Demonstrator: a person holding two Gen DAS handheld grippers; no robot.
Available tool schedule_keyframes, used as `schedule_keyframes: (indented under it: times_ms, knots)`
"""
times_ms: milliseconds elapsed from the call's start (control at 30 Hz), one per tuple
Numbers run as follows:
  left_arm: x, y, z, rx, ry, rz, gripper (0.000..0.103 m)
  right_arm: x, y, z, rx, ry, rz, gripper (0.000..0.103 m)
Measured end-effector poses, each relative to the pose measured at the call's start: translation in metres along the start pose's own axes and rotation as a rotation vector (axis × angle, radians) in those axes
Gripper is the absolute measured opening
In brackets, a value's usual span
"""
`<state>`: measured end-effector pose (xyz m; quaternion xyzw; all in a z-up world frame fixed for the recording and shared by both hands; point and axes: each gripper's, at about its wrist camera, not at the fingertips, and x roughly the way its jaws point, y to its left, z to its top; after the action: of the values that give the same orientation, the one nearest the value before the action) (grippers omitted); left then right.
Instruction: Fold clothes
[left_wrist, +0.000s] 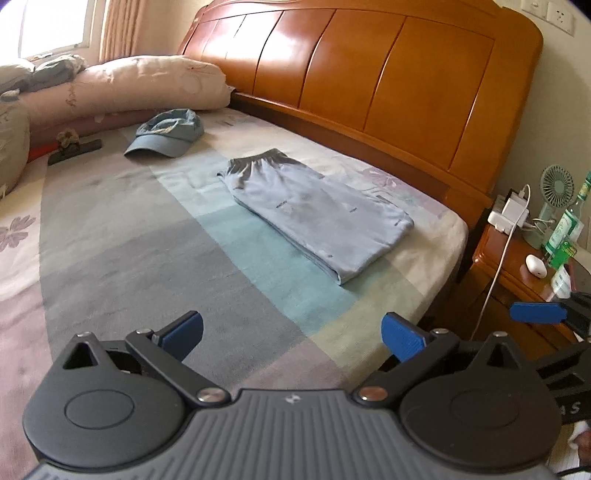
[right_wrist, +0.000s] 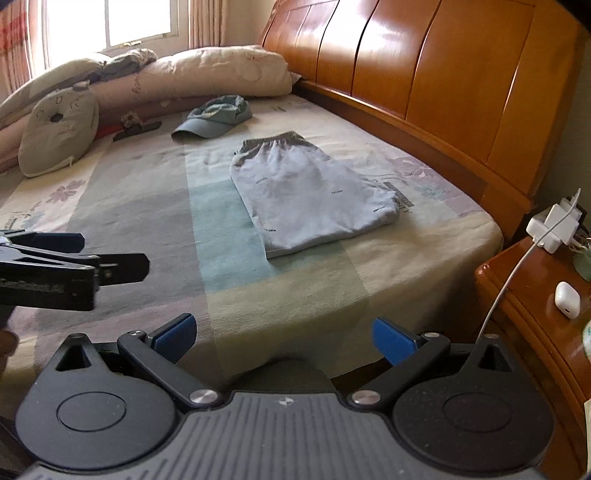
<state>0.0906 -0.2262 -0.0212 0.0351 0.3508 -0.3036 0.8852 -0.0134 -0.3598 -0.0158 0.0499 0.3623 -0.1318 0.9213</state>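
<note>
Folded light-blue shorts (left_wrist: 314, 214) flat on the bed (left_wrist: 147, 229), near the headboard (left_wrist: 369, 74) edge and toward the corner beside the nightstand (left_wrist: 517, 266); dark waistband end pointing to the pillows, small dark print scattered over the cloth. Left tongs (left_wrist: 291, 336) low over the foot-side edge of the bed, blue pads spread wide, holding nothing, well apart from the shorts. Right tongs (right_wrist: 284, 339) likewise spread wide and empty, low over the same edge, nearer the nightstand corner. Left tongs also seen side-on at the left border of the right wrist view; one blue pad of the right tongs seen at the right border of the left wrist view. Blue cap (left_wrist: 166, 133) further along the bed, between shorts and pillow (left_wrist: 147, 81), apart from both. Small dark bar-shaped item (left_wrist: 74, 149) near the pillows, too blurred to identify. On the nightstand: white charger (right_wrist: 550, 225) with cable, white earbud case (right_wrist: 567, 299), green bottle (left_wrist: 565, 229), small fan (left_wrist: 556, 184).
</note>
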Motion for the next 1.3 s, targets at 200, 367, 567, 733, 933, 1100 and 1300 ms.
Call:
schedule_keyframes:
  times_ms: [200,367,567,733,933,1100,1300]
  knots:
    - [-0.011,-0.011,-0.008,0.002,0.02,-0.005,0.102,-0.023,-0.001,-0.005,-0.002,-0.049,0.001,0.103]
    - [-0.018,-0.017,-0.01,0.018,0.022,0.008,0.102,-0.031,0.0,-0.004,0.002,-0.072,0.006,0.103]
    - [-0.021,-0.017,-0.01,0.016,0.022,0.015,0.102,-0.034,0.001,-0.004,0.003,-0.08,0.006,0.103]
    - [-0.019,-0.018,-0.009,0.014,0.025,0.012,0.102,-0.035,0.001,-0.004,0.004,-0.079,0.003,0.103]
    - [-0.019,-0.016,-0.01,0.011,0.026,0.005,0.102,-0.035,0.001,-0.004,0.004,-0.079,0.003,0.103]
    - [-0.018,-0.017,-0.01,0.011,0.028,0.003,0.102,-0.036,0.0,-0.004,0.005,-0.08,0.003,0.103]
    - [-0.018,-0.018,-0.01,0.012,0.029,0.002,0.102,-0.036,0.001,-0.004,0.006,-0.08,0.004,0.103]
